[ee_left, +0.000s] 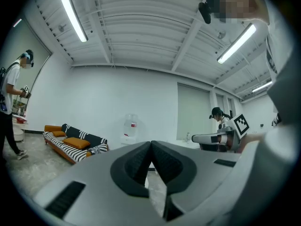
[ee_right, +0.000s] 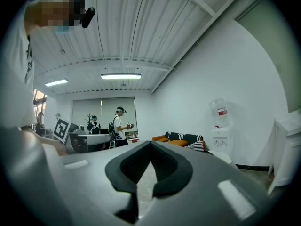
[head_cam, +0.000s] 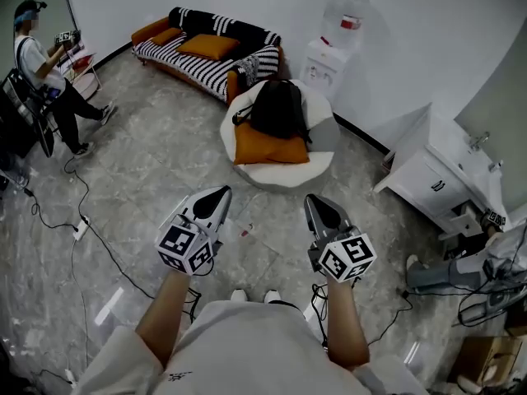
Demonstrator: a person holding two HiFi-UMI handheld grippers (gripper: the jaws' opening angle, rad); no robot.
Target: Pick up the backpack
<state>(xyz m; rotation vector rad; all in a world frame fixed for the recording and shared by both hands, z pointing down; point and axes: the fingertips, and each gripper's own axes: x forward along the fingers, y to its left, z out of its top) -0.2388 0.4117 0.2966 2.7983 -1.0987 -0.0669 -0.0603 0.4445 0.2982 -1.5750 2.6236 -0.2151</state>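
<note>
**Black backpack on the round white seat, both sets of jaws pressed together**

Black and slumped, the backpack (head_cam: 278, 108) sits on a round white seat (head_cam: 288, 174), leaning over an orange cushion (head_cam: 265, 148) that lies in front of it. The seat stands on the grey stone-patterned floor (head_cam: 165, 155), well ahead of both grippers.

The left gripper (head_cam: 221, 192) and the right gripper (head_cam: 314, 202) are held side by side at about the same level, tips aimed toward the seat. On each one the jaws are pressed together with nothing between them, as each gripper's own view shows plainly.

Readable writing is scarce. Each gripper carries a cube of black-and-white square markers, the left cube (head_cam: 185, 245) and the right cube (head_cam: 347, 257), patterns only, no letters. The bottle on the white water dispenser (head_cam: 325, 66) against the far wall wears a red label (head_cam: 351, 23), too small to read.

Left of the dispenser runs a black-and-white striped sofa (head_cam: 185, 60) with orange cushions. A white cabinet (head_cam: 428, 175) stands at the right, and another person (head_cam: 41, 72) stands at the far left.
</note>
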